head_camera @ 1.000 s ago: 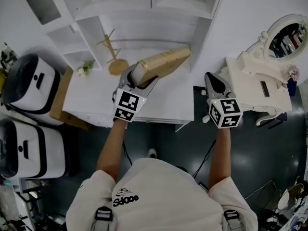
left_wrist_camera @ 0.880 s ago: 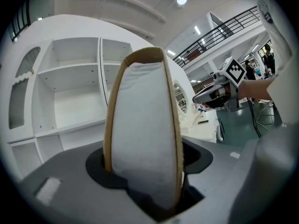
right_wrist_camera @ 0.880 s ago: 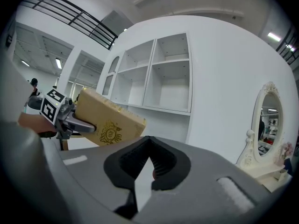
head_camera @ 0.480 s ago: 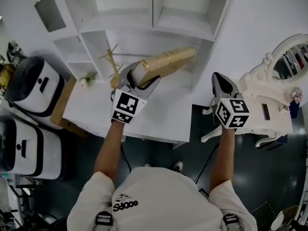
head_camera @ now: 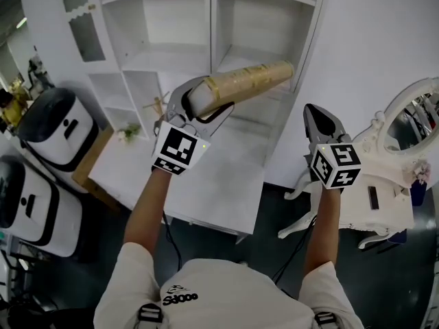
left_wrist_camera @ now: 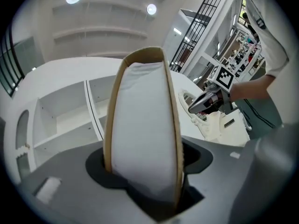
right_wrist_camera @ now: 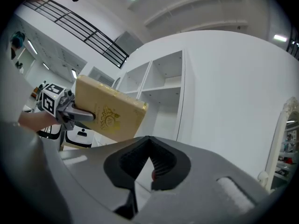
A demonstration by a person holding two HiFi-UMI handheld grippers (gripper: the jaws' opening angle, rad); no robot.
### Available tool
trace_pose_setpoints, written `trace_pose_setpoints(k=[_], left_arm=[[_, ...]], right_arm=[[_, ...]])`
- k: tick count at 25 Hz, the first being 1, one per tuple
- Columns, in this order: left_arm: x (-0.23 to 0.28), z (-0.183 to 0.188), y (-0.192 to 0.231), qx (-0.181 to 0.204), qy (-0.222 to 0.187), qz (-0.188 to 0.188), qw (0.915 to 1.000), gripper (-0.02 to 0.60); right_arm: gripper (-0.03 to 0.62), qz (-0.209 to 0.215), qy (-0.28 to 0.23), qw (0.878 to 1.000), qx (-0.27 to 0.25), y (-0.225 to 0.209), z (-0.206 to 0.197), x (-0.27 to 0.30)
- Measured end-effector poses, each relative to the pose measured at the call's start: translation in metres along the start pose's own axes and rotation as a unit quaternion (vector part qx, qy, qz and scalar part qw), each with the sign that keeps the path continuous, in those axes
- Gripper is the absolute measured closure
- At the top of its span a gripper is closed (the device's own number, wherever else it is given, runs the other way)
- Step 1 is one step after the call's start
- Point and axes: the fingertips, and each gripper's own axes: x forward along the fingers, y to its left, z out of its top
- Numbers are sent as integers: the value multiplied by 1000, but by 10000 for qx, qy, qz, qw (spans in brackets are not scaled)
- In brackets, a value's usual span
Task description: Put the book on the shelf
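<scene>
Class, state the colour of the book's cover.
Golden tan. The book shows best in the right gripper view, where its front cover faces the camera.

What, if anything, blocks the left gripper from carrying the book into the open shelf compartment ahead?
Probably nothing, so likely yes. The left gripper grips the gold book by one end, its far end aimed at the white shelf compartment, which looks bare. The right gripper sits off to the side.
</scene>
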Motion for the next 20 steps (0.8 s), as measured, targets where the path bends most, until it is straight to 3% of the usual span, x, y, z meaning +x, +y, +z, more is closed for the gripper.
trace_pose_setpoints(k=[8,13,20], left_arm=[[22,81,34,973,-277,418,9940,259],[38,120,61,1769,-239,519,9826,259],[52,151,97,2627,-83,555,9633,259]], right_arm=[[592,341,-383,9977,-451,-23,60,2],[592,156,-759,9944,-716,-30,96,9],[592,19,-760,9949,-667,-33,110,22]])
